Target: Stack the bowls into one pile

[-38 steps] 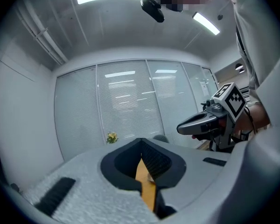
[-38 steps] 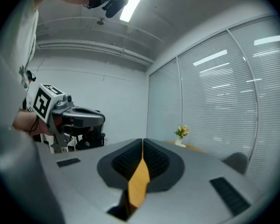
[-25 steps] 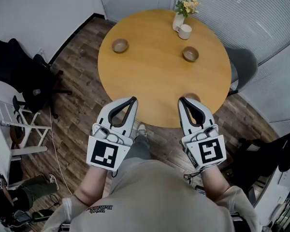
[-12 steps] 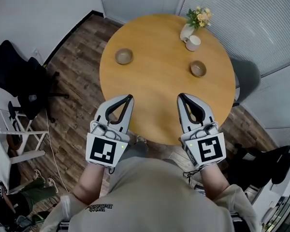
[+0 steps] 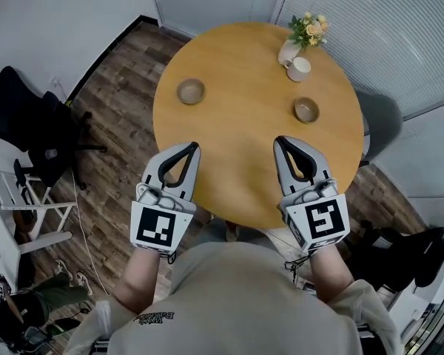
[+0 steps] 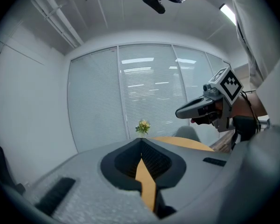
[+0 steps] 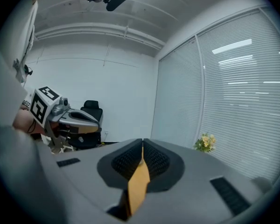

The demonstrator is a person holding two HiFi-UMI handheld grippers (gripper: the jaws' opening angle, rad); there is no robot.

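Both tools are idle: our left gripper and right gripper hover over the near edge of the round table, each with its jaws pressed together on nothing. One bowl sits by the left edge and a second bowl towards the right edge, well apart, both seemingly empty. The risk, we judge, lies at the second: a mug and a vase holding flowers stand near it by the far edge, so a wide reach could topple them, and a rim pinch may slip
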